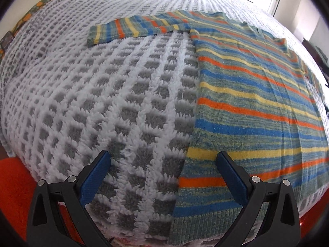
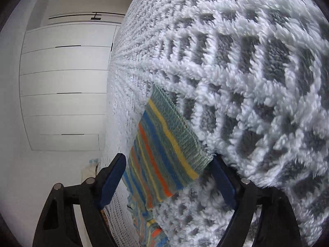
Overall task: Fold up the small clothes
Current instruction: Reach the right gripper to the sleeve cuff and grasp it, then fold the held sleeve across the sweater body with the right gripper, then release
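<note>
A knit sweater (image 1: 257,103) striped in blue, orange, yellow and green lies flat on a fluffy white-and-grey blanket (image 1: 102,92). One sleeve (image 1: 133,27) stretches out to the left at the far end. My left gripper (image 1: 163,155) is open just above the sweater's near left edge, one finger over the blanket and the other over the knit. In the right wrist view, which is rolled sideways, the other sleeve's cuff end (image 2: 170,144) lies between the fingers of my right gripper (image 2: 168,156). Its jaws stand apart and the pads do not press the cloth.
The blanket (image 2: 246,61) covers a bed. White cupboard fronts (image 2: 61,82) stand beyond it in the right wrist view. An orange surface (image 1: 12,175) shows below the bed's near edge, and a patterned fabric edge (image 1: 30,10) runs along the far left.
</note>
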Tool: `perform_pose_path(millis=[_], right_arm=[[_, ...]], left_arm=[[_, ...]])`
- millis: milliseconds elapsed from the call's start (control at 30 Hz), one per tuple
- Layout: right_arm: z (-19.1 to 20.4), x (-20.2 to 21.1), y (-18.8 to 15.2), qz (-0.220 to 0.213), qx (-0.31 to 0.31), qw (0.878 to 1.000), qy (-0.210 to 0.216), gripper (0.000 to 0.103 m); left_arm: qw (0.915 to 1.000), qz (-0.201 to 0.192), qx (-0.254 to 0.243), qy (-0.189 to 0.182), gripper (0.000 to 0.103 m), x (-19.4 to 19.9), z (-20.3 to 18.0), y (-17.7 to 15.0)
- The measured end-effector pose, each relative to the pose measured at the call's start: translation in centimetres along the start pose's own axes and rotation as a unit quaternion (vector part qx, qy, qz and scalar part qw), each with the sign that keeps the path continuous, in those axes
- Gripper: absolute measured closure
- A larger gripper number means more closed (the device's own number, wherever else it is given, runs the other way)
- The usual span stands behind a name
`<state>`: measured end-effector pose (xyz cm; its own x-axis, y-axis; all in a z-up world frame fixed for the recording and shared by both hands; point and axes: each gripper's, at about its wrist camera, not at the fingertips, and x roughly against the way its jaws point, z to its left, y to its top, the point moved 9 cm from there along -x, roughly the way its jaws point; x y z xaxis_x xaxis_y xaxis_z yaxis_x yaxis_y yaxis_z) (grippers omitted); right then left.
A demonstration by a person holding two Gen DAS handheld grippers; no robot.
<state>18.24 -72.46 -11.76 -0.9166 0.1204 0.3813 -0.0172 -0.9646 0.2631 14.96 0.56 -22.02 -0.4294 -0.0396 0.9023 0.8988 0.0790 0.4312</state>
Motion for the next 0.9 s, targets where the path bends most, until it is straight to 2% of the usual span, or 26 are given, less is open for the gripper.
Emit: perform_pose_path(millis=[33,67,100,200,267,367,467,533,600,700,833,900], right_arm=[[-0.1,-0.4,0.3,-0.006,0.002,1.000,-0.004,0.068],[-0.3,-0.7,0.6,-0.008,0.005,1.000,-0.015,0.086],[-0.6,-0.9,0.8,-0.006,0.009,1.000,-0.028,0.096],[0.5,0.4,1.2,-0.034,0.035,0.998,-0.033,0.096],[3.3,1.7,1.3,-0.044,0.086,0.995,-0.029,0.096],[8.6,2.7,0.0,-0.033,0.172,0.984,-0.030,0.096],[15.0,2.5,-3.3,-0.003,0.242,0.970,-0.010,0.096],[19.3,1.4,-7.2,0.028,0.285,0.958,0.009,0.096],[22.7,0.0,-12.7,0.069,0.333,0.940,0.028,0.096],[26.3,-3.1,-23.0,0.149,0.401,0.902,0.047,0.096],[26.2,-7.9,-36.2,0.228,0.465,0.855,0.040,0.096],[24.5,-11.2,-40.9,0.246,0.491,0.835,0.015,0.090]], left_arm=[[1.0000,0.001,-0.007,0.005,0.001,-0.1,-0.1,0.0],[0.9999,0.001,-0.011,0.008,0.001,0.0,-0.3,-0.2],[0.9999,0.001,-0.014,0.011,0.001,0.1,-0.3,-0.2],[0.9999,0.001,-0.011,0.008,0.001,0.1,-0.3,-0.1],[1.0000,0.000,-0.008,0.003,0.001,0.0,-0.4,-0.1],[1.0000,-0.001,-0.005,-0.006,0.001,-0.2,-0.4,-0.2],[0.9999,-0.002,0.000,-0.015,0.001,-0.3,-0.3,-0.1],[0.9997,-0.003,0.004,-0.022,0.001,-0.2,-0.1,-0.1],[0.9995,-0.004,0.005,-0.029,0.001,-0.1,0.0,0.0],[0.9992,-0.006,0.010,-0.038,0.001,0.0,0.3,-0.2],[0.9987,-0.007,0.016,-0.048,0.001,0.3,0.9,-0.3],[0.9985,-0.006,0.017,-0.051,0.001,0.3,1.1,-0.4]])
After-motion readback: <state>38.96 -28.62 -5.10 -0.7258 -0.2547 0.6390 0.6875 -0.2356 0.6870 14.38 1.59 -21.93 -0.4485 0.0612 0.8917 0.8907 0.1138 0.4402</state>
